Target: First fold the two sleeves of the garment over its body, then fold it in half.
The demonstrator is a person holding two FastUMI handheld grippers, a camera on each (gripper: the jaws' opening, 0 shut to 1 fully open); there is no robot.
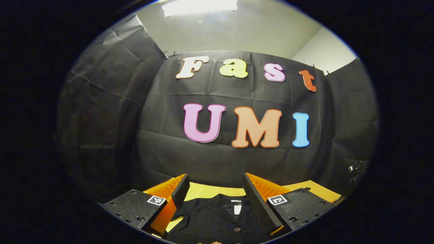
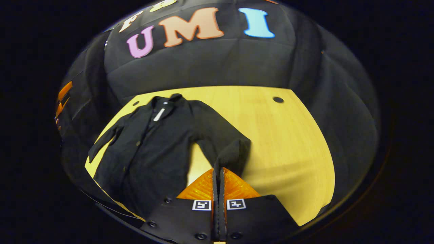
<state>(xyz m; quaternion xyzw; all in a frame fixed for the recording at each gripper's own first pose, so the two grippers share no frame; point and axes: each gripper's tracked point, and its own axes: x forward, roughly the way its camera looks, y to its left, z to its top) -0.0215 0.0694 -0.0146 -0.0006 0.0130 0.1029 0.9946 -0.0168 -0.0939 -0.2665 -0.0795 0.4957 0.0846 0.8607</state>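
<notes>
**Sleeve pinched as dark shirt lies on yellow table**

In the right gripper view, a black, long-sleeved, button-front cloth shirt (image 2: 152,142) lies spread flat on a yellow wooden table (image 2: 284,135), collar toward 12 o'clock and hem running out of sight at 7 o'clock. The right gripper (image 2: 218,171), entering from 6 o'clock, has its two fingers drawn together with almost no gap, the cuff end of one sleeve (image 2: 223,142) pinched between them and humped up off the tabletop. The cloth actually inside the grip is hidden by the fingers. The other sleeve (image 2: 105,139) trails toward 9 o'clock, its end at the table's edge and hard to make out against the dark booth wall. A small dark round hole (image 2: 278,99) sits in the tabletop at 1 o'clock.

In the left gripper view, the left gripper (image 1: 215,184) is held above the shirt's collar, fingers spread wide and holding nothing. The shirt there is cut off at 6 o'clock, showing just its collar, neck tag and one button.
</notes>
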